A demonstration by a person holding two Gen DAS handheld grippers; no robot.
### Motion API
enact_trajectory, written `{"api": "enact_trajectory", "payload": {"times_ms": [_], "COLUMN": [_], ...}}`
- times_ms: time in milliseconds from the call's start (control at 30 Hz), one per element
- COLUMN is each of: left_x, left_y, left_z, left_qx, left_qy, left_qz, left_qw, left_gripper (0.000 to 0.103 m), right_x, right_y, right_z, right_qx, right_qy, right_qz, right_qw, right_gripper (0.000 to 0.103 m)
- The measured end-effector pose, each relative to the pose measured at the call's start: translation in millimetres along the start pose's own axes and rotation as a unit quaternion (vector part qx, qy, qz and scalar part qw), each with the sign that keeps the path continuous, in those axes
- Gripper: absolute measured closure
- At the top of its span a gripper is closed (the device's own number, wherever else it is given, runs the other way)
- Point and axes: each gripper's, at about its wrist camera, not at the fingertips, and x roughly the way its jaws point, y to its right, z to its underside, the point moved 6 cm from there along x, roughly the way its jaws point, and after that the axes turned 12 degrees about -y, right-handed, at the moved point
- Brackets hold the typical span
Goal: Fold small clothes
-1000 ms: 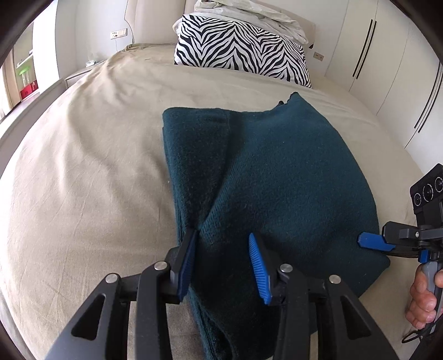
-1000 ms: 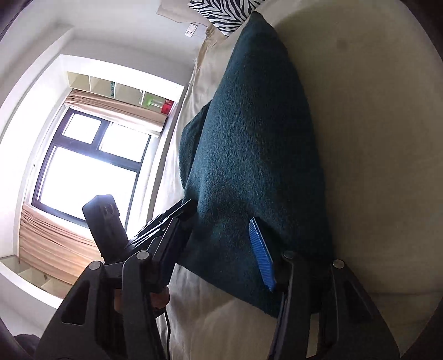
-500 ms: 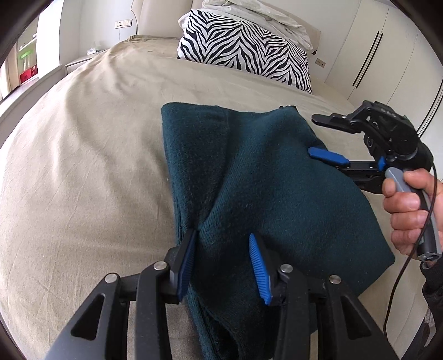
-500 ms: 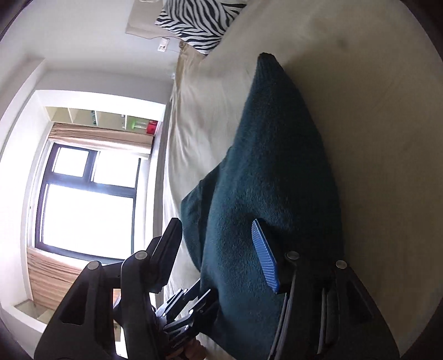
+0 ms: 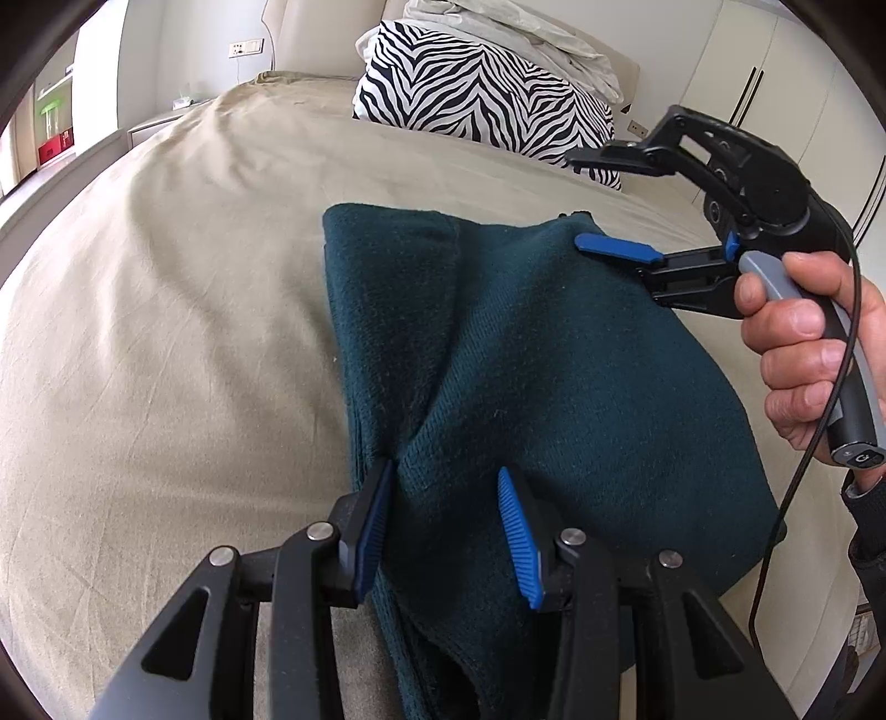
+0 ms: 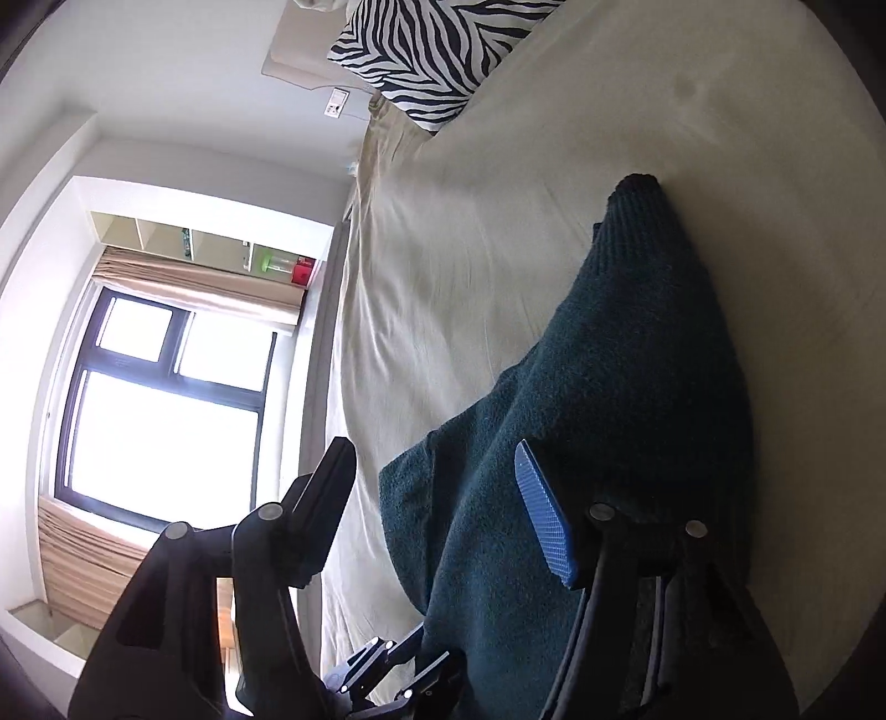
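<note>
Two grippers worked over one dark teal garment that lay folded on the beige sheet of a bed, towards the sheet's right side and well short of the zebra-striped pillow at the head end. The left gripper pointed down at the garment's near edge, its blue pads set on either side of a raised ridge of fabric; the left pad pressed into a crease, while the right one sat on the cloth with the fabric bulging up between them, so the grip read as clenched on that pinch of garment. The right gripper, held in a hand by its grey handle, hovered above the garment's far right corner. Its jaws were opening: the upper black finger stood clear in the air and the lower blue-padded one lay just over the cloth, with nothing caught between them. From the right wrist view, rolled on its side, the garment ran beneath the right gripper, whose fingers stood wide apart with only sheet and cloth seen beyond the gap. A crumpled pale bundle of bedding sat on top of the pillow, white wardrobe doors stood beyond the bed's right edge, and a bright window showed past its left edge.
</note>
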Motion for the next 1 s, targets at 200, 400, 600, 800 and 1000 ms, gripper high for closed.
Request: {"api": "enact_trajectory", "payload": {"times_ms": [200,400,600,800,1000], "left_x": [-1.2,-1.0,0.1,0.8,0.9], "left_y": [-1.4,-1.0,3.6,2.8,3.7], "left_z": [3.3,5.3,4.1,1.9,2.9], "left_qx": [0.002,0.000,0.002,0.004,0.004], "left_qy": [0.002,0.004,0.004,0.004,0.005], "left_qz": [0.002,-0.001,-0.016,-0.022,-0.022], "left_qw": [1.0000,1.0000,0.9999,0.9997,0.9997], "left_gripper": [0.061,0.061,0.061,0.060,0.060], "right_x": [27.1,-18.9,-59.9,-80.4,-101.8], "right_y": [28.4,21.9,31.3,57.0,52.0], "right_z": [-10.1,10.6,68.3,99.2,111.5], "right_qx": [-0.013,-0.017,-0.033,-0.023,-0.032], "right_qy": [0.000,0.022,0.015,0.040,0.065], "right_qz": [0.077,0.031,0.015,-0.023,0.026], "right_qw": [0.997,0.999,0.999,0.999,0.997], "right_gripper": [0.076,0.062,0.052,0.052,0.049]}}
